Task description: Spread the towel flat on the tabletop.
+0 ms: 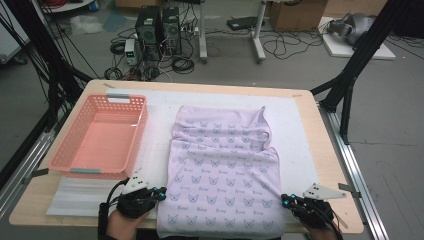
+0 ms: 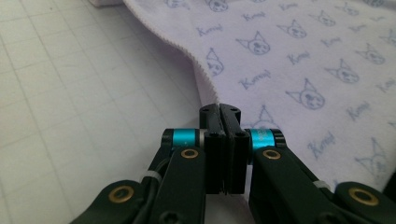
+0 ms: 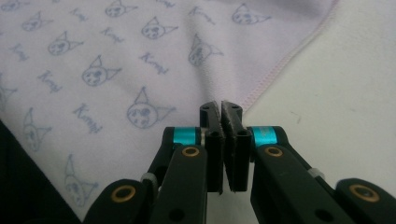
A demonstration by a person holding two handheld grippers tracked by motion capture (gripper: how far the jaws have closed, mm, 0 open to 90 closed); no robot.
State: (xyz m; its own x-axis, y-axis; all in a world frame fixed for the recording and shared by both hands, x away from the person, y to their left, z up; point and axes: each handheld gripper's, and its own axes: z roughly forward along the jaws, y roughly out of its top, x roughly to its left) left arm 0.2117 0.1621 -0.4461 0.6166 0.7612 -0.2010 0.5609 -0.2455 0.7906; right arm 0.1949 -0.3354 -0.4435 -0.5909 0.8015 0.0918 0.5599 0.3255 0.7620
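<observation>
Lab: computer towers (image 1: 159, 27), tangled floor cables (image 1: 280, 47), black rig struts (image 1: 357, 60), cardboard boxes (image 1: 295, 14).

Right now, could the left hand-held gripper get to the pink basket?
Probably yes, but not as it stands. The left hand-held gripper is shut on the towel's left edge, so it would have to let go first. The basket sits just ahead of it on the table, with nothing between them.
</observation>
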